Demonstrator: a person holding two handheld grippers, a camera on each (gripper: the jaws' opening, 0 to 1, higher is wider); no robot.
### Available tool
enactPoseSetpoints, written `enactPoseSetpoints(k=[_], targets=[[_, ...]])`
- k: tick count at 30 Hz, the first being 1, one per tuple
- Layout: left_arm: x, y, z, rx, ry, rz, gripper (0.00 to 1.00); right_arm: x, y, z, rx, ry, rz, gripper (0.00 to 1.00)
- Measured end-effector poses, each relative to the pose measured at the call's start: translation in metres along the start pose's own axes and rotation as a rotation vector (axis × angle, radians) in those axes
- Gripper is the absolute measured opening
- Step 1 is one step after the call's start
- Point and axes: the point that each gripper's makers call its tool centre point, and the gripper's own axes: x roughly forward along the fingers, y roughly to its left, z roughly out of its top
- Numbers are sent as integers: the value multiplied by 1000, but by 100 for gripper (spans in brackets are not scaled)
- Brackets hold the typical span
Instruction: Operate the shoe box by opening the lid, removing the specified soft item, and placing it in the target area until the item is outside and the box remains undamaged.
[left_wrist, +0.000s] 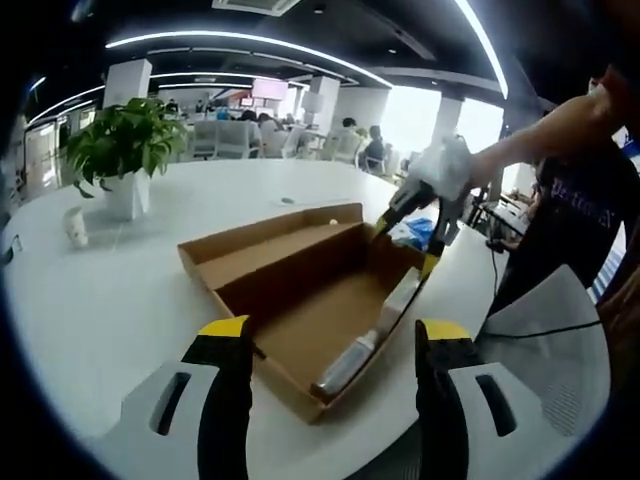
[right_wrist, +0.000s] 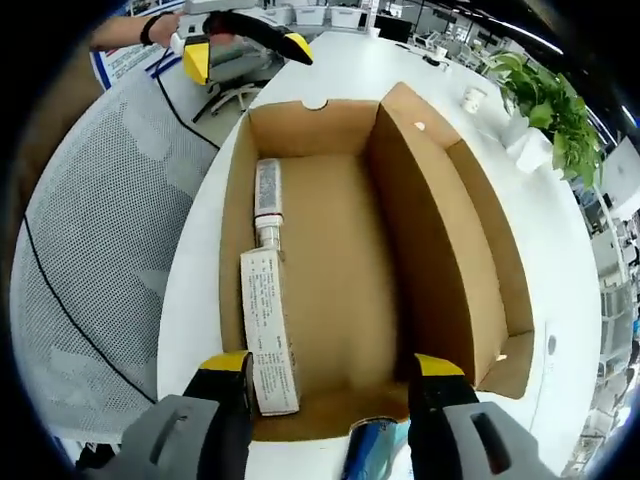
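Both grippers, left gripper (left_wrist: 335, 345) and right gripper (right_wrist: 330, 378), are hovering spread wide; the paper-wrapped tube (right_wrist: 268, 325) in the open shoe box (right_wrist: 440, 215) is looking light and squashy, best pinched mid-length.

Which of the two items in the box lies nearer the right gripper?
The long white printed carton, by the right gripper; the tube lies beyond it.

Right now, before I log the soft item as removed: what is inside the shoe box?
The open shoe box holds no soft item: a white printed paper strip lies along one side wall, and the floor is otherwise bare cardboard. Its near inner corner sits hidden behind the right gripper.
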Motion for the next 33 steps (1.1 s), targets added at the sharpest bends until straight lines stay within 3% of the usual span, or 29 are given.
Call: enactPoseSetpoints(k=[4,16,21,33], targets=[[0,1,-1,-2,2,-1,65,4,1,3,-9,1,15,61],[1,-2,0,2,-1,-11,65,1,-5,7,-36,0,-28,59],[0,-2,-6,-2,11,-13,65,1,-1,15,18,-29,0,60],[-2,-2,-6,4,13,-14,65,17,10,23,-37,5,35,53]])
